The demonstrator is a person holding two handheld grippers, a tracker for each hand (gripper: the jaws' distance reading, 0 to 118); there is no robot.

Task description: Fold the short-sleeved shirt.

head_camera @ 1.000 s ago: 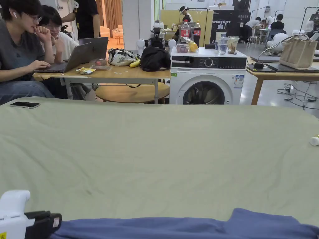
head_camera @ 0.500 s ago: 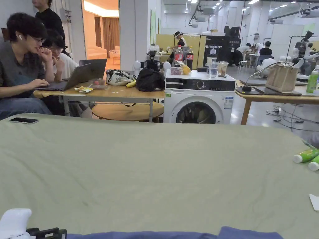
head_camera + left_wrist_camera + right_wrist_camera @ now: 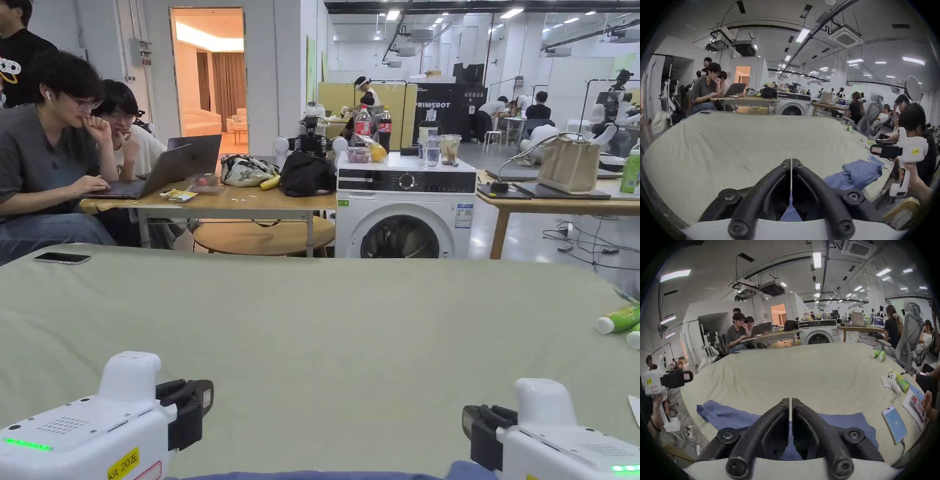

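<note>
White lettering "PRIMEBOT" stands on the black panel (image 3: pixel 451 106) behind the washing machine (image 3: pixel 406 209).

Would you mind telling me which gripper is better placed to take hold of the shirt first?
Probably the right gripper: the shirt spreads on both sides beneath it, while most of it lies off to one side of the left gripper. Both are shut and must open first.
</note>
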